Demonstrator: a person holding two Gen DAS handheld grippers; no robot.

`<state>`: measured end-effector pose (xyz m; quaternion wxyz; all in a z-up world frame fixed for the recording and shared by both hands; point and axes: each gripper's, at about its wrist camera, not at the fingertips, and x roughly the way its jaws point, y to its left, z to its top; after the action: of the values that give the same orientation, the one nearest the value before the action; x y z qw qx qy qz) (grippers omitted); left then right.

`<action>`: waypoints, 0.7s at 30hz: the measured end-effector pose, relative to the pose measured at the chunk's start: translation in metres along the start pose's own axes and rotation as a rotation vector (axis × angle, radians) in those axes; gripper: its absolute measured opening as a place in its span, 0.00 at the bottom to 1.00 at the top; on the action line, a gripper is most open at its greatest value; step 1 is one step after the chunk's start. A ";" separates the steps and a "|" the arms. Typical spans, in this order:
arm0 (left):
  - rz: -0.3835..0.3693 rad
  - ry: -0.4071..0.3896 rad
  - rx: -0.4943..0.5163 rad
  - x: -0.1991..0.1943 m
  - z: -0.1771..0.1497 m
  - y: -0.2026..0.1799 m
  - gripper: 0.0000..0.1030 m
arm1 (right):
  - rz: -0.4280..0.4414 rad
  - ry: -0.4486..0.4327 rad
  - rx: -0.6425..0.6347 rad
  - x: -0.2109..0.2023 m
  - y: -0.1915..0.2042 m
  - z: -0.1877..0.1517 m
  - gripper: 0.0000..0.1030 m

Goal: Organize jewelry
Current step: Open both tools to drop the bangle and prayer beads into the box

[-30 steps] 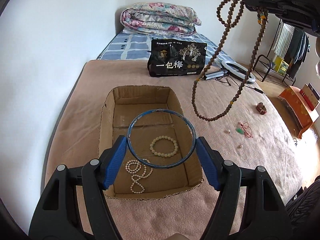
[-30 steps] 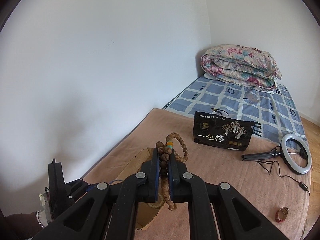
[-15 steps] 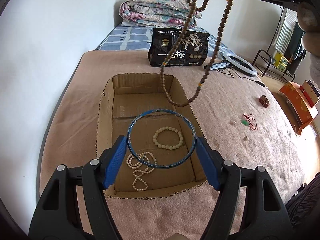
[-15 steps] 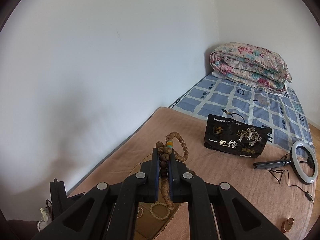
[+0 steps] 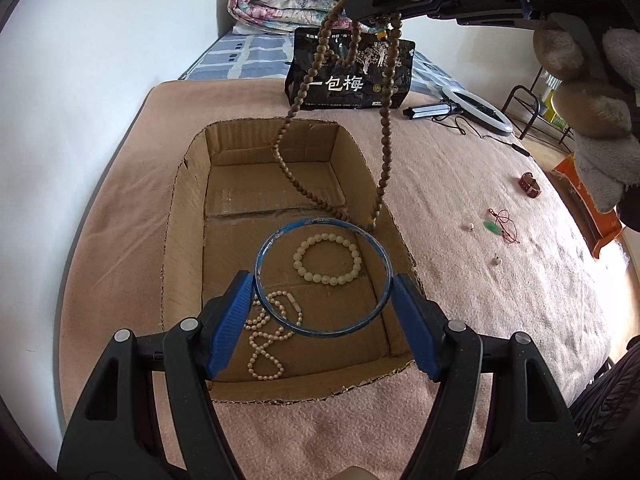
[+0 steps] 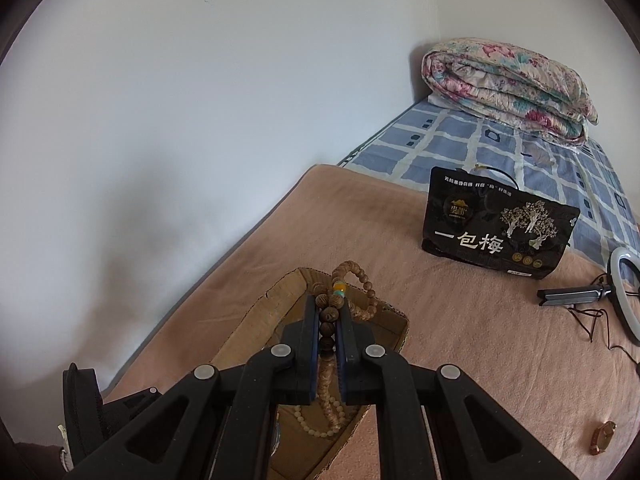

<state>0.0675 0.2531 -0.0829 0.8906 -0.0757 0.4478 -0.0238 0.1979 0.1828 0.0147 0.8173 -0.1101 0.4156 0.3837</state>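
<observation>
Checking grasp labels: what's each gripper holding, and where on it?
Left gripper: blue bangle, fingers on opposite outer edges. Right gripper: brown bead strand, pinched near its coloured beads, loop dangling into the cardboard box.

Cardboard box (image 5: 188,216): far end of floor bare; near end occupied by 2 pale bead strands (image 5: 326,258). Brown bead loop (image 5: 384,128) hangs across the right wall.

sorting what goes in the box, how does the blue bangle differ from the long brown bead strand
The blue bangle is one rigid hoop; the brown bead strand is a long limp string of many beads. The bangle is spanned between the left gripper's wide-set jaws; the strand is pinched in the shut right gripper. The bangle keeps its round shape; the strand hangs in loops, its low end inside the cardboard box. Both are held above that box.
</observation>
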 end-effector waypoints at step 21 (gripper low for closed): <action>-0.006 0.023 -0.033 0.008 0.003 0.007 0.72 | -0.013 0.040 0.051 0.030 -0.015 -0.015 0.75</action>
<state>0.0742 0.2590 -0.0887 0.8840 -0.0914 0.4581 -0.0202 0.2107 0.1813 -0.0193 0.8139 -0.0998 0.4406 0.3654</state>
